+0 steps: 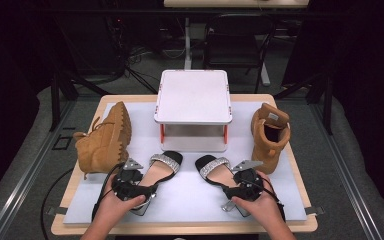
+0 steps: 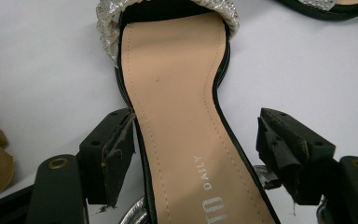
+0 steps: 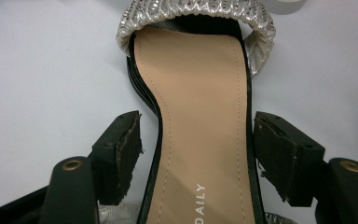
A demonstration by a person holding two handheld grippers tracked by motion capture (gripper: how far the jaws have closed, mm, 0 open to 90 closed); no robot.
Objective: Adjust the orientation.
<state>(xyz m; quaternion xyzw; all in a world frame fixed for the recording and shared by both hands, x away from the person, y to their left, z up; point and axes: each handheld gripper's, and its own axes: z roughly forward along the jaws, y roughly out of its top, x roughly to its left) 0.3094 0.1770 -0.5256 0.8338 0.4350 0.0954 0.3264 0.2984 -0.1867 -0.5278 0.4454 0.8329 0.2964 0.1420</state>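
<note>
- The left tool is open. Its two black jaws sit on each side of the left sandal, down near the heel end.
- One jaw touches the sandal's black edge. The other jaw is a little way off from it.
- The right tool is open too. Its jaws sit on each side of the right sandal.
- One of its jaws sits right next to the black edge. The other jaw is close, but I cannot tell if it touches.
- Both sandals have a tan inside, a black edge and a shiny silver strap across the toes.
- From above, the left sandal and the right sandal lie side by side near the front of the bench. A hand holds each tool: the left tool and the right tool.
- The sandals rest on a white mat on top of the wooden bench.
- A white stand sits just behind the sandals, in the middle.
- A tan boot lies on its side at the left. Another tan boot stands upright at the right.
- The room behind is dark, with a black chair and cables on the floor.
</note>
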